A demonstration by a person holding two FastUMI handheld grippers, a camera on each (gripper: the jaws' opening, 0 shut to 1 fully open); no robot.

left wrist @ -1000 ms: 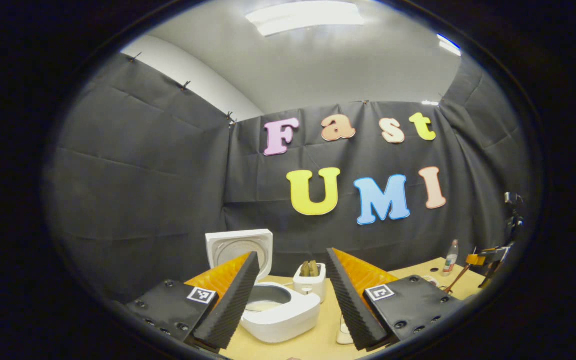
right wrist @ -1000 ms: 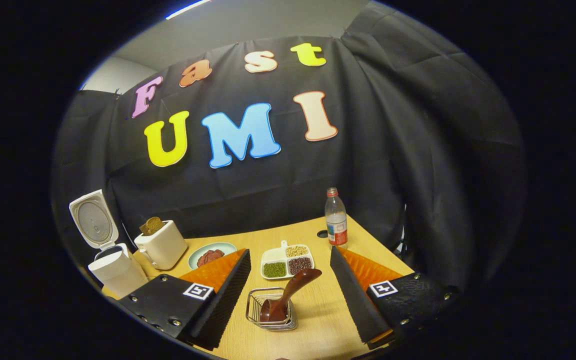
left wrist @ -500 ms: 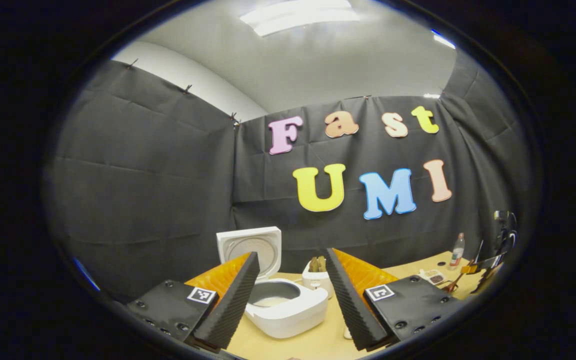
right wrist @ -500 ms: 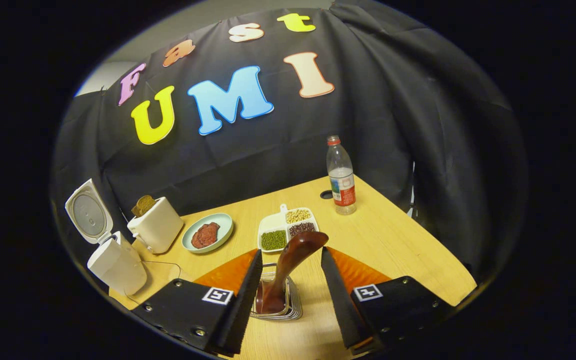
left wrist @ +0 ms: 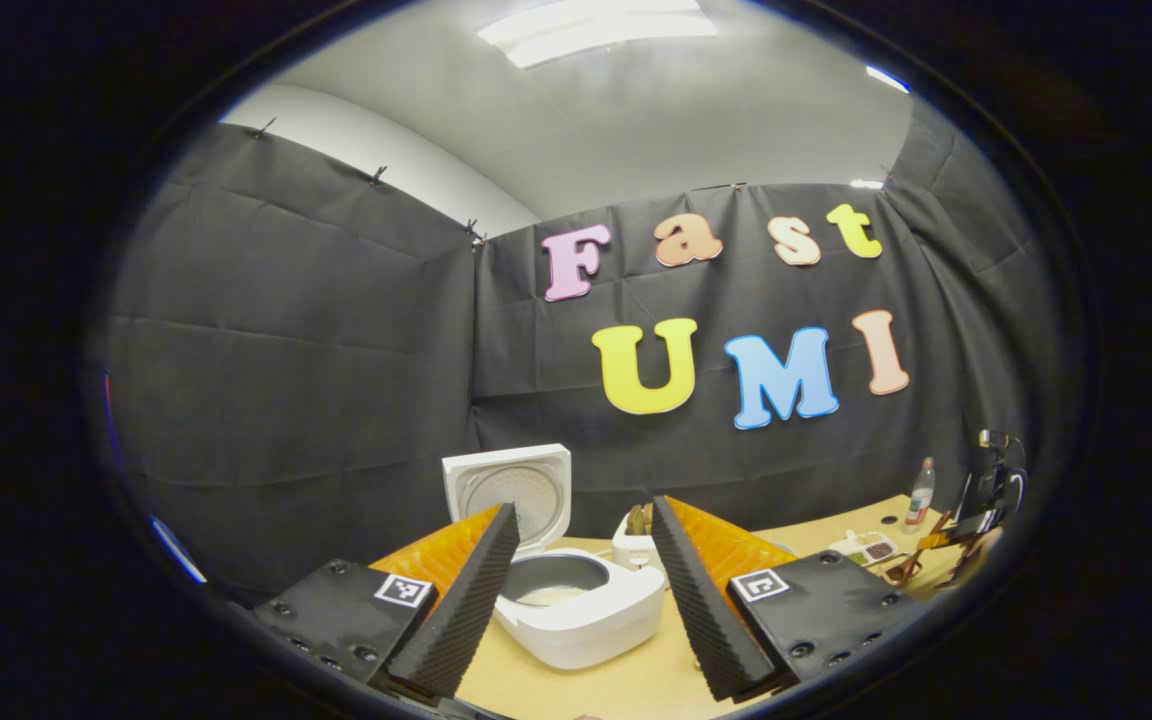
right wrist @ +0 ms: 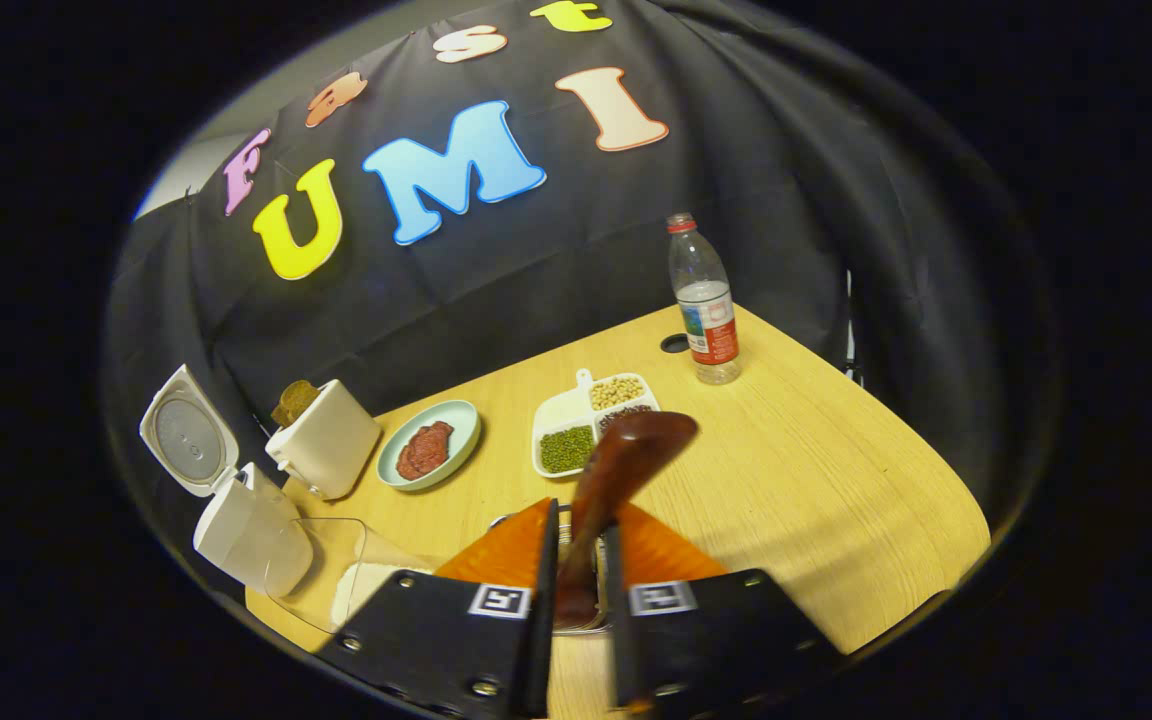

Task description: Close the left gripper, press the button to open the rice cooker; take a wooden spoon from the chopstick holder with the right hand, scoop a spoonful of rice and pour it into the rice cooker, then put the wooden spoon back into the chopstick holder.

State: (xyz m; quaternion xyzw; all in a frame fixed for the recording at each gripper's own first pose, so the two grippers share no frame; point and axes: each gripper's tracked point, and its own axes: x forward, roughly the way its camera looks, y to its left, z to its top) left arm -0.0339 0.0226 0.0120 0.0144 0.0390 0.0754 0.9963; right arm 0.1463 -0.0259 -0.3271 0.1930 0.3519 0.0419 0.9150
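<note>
white plastic stood at the far left of the right gripper view: the rice cooker [right wrist: 251,535] sat on the wooden table [right wrist: 816,470] with its lid [right wrist: 186,432] tipped up and back. just right of it was a white toaster [right wrist: 328,450] with bread sticking out of the top, then a pale green plate [right wrist: 431,458] with something reddish on it, then a divided white dish [right wrist: 576,440] of beans. a clear container [right wrist: 336,575] with a white heap in it lay near the table's front edge, between the cooker and the gripper. further right, the right gripper [right wrist: 576,560] had its jaws drawn in tight against the handle of the wooden spoon [right wrist: 616,480], pinching it from both sides. the spoon's lower end sat in the wire chopstick holder [right wrist: 576,600], mostly hidden behind the fingers. a water bottle [right wrist: 704,300] stood well apart at the table's back right.

in the left gripper view the left gripper [left wrist: 581,580] hung with its jaws spread wide and nothing between them. the open rice cooker [left wrist: 576,605] showed through the gap, the toaster [left wrist: 636,540] behind it, and the other gripper [left wrist: 981,500] far to the right.
</note>
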